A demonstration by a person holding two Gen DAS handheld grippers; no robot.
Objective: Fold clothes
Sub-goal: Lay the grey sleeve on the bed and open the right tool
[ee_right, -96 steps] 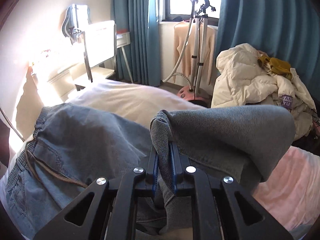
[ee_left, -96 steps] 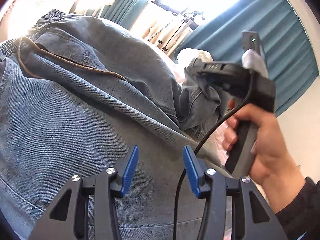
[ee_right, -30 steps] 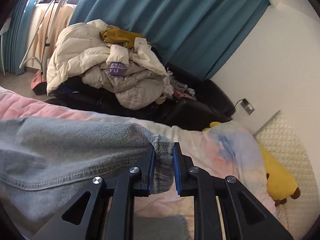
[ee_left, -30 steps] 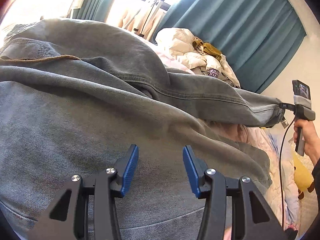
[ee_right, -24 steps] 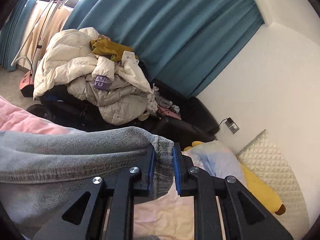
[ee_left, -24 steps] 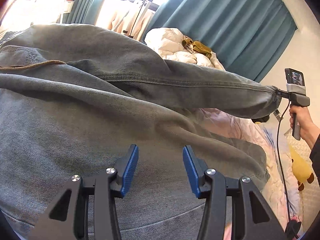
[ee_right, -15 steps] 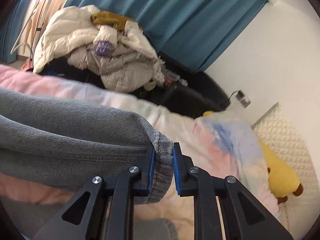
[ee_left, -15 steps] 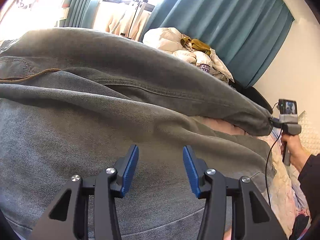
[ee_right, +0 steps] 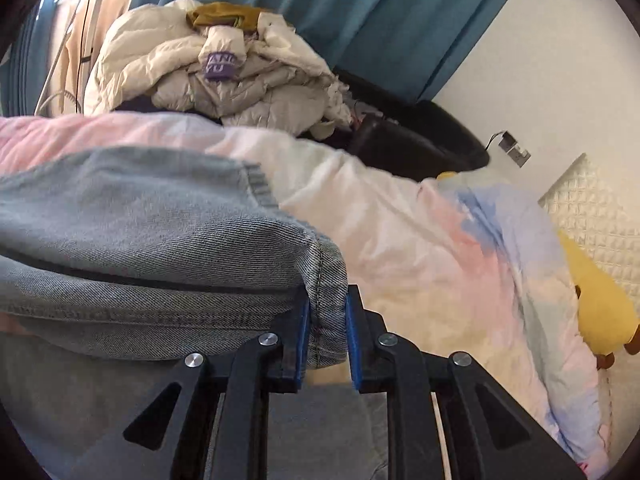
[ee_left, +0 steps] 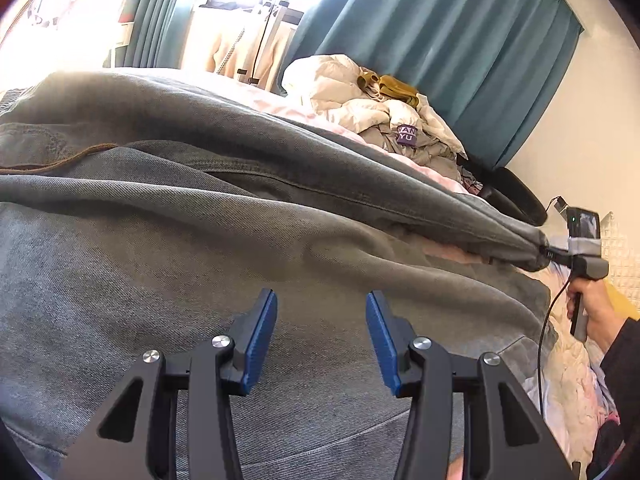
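Observation:
Grey-blue denim jeans (ee_left: 168,232) lie across a bed, with a brown drawstring (ee_left: 56,162) at the waistband on the left. My left gripper (ee_left: 320,334) is open and empty just above the near leg. My right gripper (ee_right: 325,338) is shut on the hem of the upper jean leg (ee_right: 324,280) and holds that leg stretched out to the right, low over the other leg. It also shows in the left wrist view (ee_left: 554,256) at the far right, in a hand.
A pink and pastel quilt (ee_right: 420,232) covers the bed. A pile of cream jackets (ee_right: 224,64) sits on a black chair (ee_right: 420,140) before teal curtains (ee_left: 440,40). A yellow plush toy (ee_right: 596,300) lies by the quilted headboard.
My right gripper has lowered the held leg hem toward the bed, over the other leg. The left gripper has stayed open above the near leg.

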